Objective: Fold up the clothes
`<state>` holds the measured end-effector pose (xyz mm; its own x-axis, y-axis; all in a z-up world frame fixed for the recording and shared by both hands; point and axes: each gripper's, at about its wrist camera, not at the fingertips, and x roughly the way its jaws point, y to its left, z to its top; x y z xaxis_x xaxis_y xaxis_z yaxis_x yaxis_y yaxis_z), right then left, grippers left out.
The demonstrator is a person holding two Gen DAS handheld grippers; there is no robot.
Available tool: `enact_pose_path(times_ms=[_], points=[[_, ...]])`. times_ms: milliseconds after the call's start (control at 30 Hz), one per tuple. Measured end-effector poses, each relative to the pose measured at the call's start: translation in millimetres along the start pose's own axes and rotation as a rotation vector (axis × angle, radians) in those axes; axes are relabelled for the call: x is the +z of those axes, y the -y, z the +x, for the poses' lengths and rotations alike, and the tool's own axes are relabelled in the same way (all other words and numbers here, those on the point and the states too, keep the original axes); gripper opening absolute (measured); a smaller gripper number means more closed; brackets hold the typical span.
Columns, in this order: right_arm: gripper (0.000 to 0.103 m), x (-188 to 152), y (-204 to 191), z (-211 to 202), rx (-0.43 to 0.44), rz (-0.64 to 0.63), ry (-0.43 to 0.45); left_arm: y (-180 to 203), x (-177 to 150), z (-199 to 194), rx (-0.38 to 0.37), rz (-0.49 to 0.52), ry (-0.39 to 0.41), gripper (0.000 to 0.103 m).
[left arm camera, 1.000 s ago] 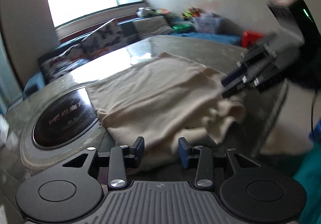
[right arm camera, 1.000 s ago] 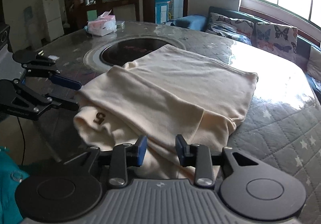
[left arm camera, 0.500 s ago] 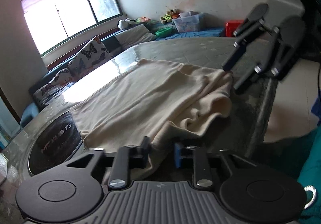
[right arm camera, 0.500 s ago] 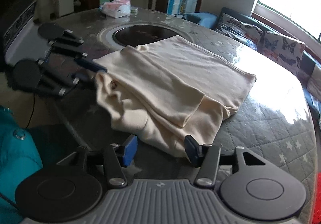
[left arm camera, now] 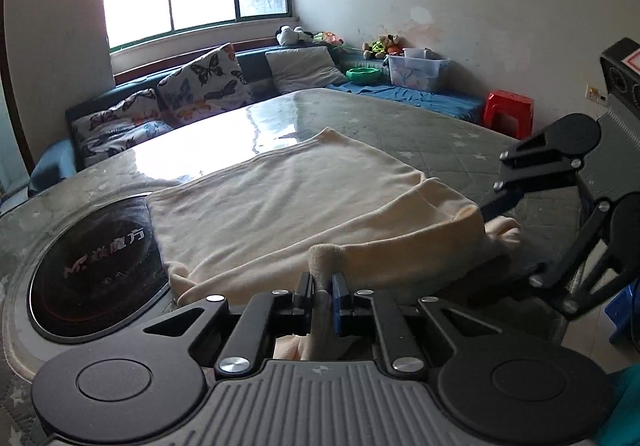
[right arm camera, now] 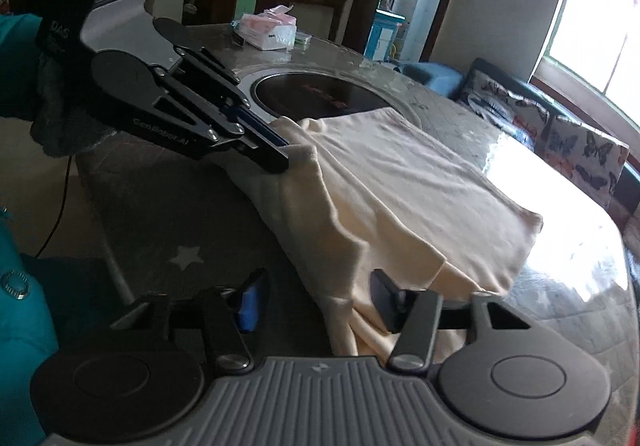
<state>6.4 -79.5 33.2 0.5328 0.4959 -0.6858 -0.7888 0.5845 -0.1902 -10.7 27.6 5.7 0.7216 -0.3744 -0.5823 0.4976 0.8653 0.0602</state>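
Your left claw (left arm camera: 322, 288) is clenched on a bunched fold of the cream garment (left arm camera: 288, 202), the cloth pinched between its two fingers and rising in a small peak just ahead of them. Seen from the right wrist, the same claw (right arm camera: 276, 156) grips the garment's near corner, which is lifted off the tabletop (right arm camera: 168, 230).

Your right claw (right arm camera: 316, 302) is released, its fingers spread wide, with the hanging near edge of the garment lying between them; whether either finger touches the cloth cannot be told. From the left wrist, the right claw (left arm camera: 494, 206) sits at the garment's raised right end, and its fingertips are hidden by the cloth.

Ahead of both claws the garment lies spread over the glossy tabletop, its far edge flat and its near edge held up in a ridge between the two claws. To the left of your left claw, a round black cooktop (left arm camera: 96, 270) is set into the tabletop, and the garment's left edge touches its rim. Beyond your left claw, in the right wrist view, a pink tissue pack (right arm camera: 270, 31) rests on the tabletop, well apart from the garment.
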Motion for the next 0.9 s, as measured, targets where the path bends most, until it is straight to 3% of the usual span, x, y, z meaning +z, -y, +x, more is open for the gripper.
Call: enact_pose_path(times_ms=[100,233,533,700,900], points=[[0.025,2.6,10.1,7.1,0.012,0.054,-0.032,0.5,-4.4,-4.9,0.001,0.016,-0.002,0.023],[0.017,4.1,24.7,7.0,0.042,0.143,-0.034,2.3,-15.4,-17.5,0.006,0.061,0.000,0.040],[0.013,8.8,36.0,3.8,0.043,0.229,-0.017,12.6,-39.0,-21.6,0.064,0.238,-0.030,0.041],[0.011,8.3,34.9,1.9,0.029,0.249,-0.001,7.9,-42.7,-21.2,0.080,0.235,-0.032,0.014],[0.010,9.5,32.8,-12.2,0.020,0.248,0.037,8.6,-38.4,-37.8,0.065,0.203,0.005,0.011]])
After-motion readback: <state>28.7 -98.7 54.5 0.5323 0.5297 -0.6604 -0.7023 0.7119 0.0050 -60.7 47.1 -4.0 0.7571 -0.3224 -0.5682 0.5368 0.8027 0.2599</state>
